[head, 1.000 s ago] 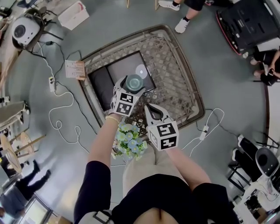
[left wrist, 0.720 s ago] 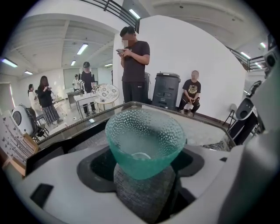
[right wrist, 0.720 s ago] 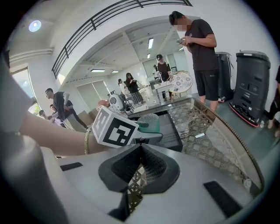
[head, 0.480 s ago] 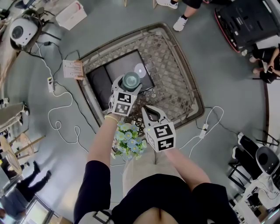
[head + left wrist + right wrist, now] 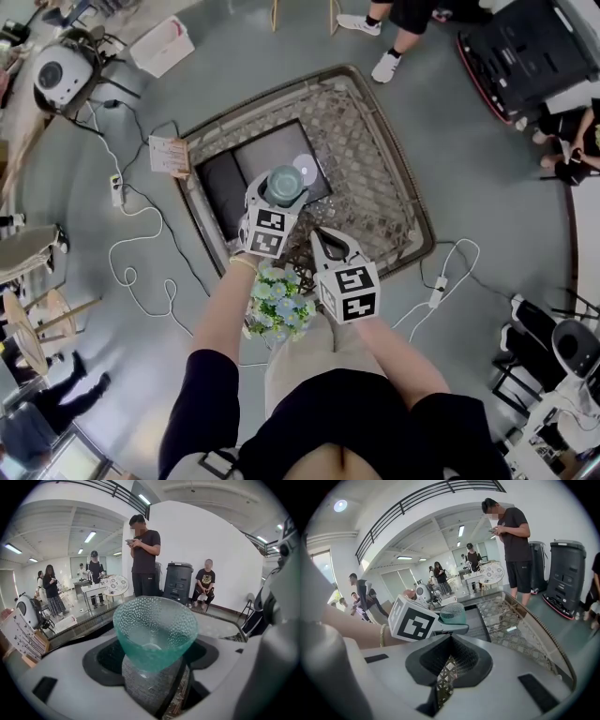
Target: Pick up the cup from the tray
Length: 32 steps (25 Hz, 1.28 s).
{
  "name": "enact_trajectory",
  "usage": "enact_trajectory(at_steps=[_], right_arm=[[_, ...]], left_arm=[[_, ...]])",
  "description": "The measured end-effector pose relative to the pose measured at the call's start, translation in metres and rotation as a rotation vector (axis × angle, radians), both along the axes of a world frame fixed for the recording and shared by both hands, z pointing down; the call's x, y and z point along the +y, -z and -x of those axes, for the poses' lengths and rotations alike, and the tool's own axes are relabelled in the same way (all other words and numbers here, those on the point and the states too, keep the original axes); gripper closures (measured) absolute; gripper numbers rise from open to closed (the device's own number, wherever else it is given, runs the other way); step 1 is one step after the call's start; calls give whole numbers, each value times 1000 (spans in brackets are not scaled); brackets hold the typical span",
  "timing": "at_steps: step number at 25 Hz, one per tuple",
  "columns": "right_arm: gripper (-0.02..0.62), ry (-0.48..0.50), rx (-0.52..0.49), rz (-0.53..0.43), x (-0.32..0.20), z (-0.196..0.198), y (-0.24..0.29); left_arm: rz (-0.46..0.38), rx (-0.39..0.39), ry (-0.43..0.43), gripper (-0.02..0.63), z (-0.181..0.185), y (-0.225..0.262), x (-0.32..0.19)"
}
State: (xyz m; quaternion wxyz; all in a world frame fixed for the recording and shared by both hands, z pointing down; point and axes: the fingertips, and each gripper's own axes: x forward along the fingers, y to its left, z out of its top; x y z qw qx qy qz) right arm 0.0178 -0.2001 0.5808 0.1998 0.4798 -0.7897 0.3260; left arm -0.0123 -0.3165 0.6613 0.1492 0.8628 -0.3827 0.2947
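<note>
Open hall, grey floor [image 5: 487, 197], and the woven glass-topped table [image 5: 375, 159] lies right beneath them, black tray [image 5: 246, 173] on it. The right gripper [image 5: 322, 239] hangs idle, jaws together on nothing. The left gripper [image 5: 277, 195] has just been closing and clamps the teal dimpled cup [image 5: 154, 623] low down, over the tray. I'd say that tapering glass could slip or tip. The jaws hide its base, so I can't tell if it's clear of the tray.

Cup [image 5: 154, 630] base hidden between left gripper [image 5: 152, 688] pads, tray [image 5: 253, 164] partly covered by that gripper in head view, person [image 5: 398, 37] at top edge cut off above the legs, print on card [image 5: 169, 155] too small to read
</note>
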Motion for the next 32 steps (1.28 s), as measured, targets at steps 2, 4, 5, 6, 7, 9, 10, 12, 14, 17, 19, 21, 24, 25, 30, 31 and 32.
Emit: enact_trajectory(at_steps=[2, 4, 5, 6, 7, 9, 10, 12, 14, 17, 19, 21, 24, 25, 30, 31, 32], right_arm=[[586, -6, 3, -10, -2, -2, 3], [586, -9, 5, -18, -2, -4, 7], [586, -9, 6, -23, -2, -5, 9], [586, -8, 7, -29, -2, -5, 11], [586, -5, 7, -37, -3, -6, 14], [586, 2, 5, -52, -4, -6, 19], [586, 6, 4, -59, -4, -6, 22], [586, 21, 3, -70, -4, -5, 26], [586, 39, 4, -79, -2, -1, 29], [586, 54, 0, -94, -2, 1, 35], [586, 65, -1, -111, -4, 0, 38], [586, 74, 0, -129, -6, -1, 42], [586, 80, 2, -150, -7, -1, 50], [586, 82, 2, -157, -7, 0, 52], [586, 93, 6, -190, -7, -2, 60], [586, 94, 7, -194, -5, -3, 62], [586, 96, 8, -198, -3, -3, 63]], left_arm=[[-5, 6, 7, 236, 0, 8, 3], [-2, 20, 22, 236, 2, 17, 7], [-1, 27, 31, 236, 2, 22, 10], [-2, 32, 39, 236, 3, 28, 12], [-5, 35, 46, 236, 3, 35, 13], [-10, 40, 61, 236, 3, 47, 17], [-11, 42, 70, 236, 3, 53, 19], [-13, 47, 87, 236, 5, 64, 24], [-19, 46, 104, 236, 8, 76, 30], [-19, 44, 130, 236, 13, 91, 42], [-19, 40, 142, 236, 14, 97, 51], [-27, 32, 150, 236, 14, 103, 59], [-37, 32, 164, 236, 17, 114, 72], [-39, 36, 171, 236, 18, 117, 77], [-40, 55, 210, 236, 22, 131, 98], [-40, 54, 213, 236, 22, 133, 102], [-40, 53, 215, 236, 22, 135, 107]])
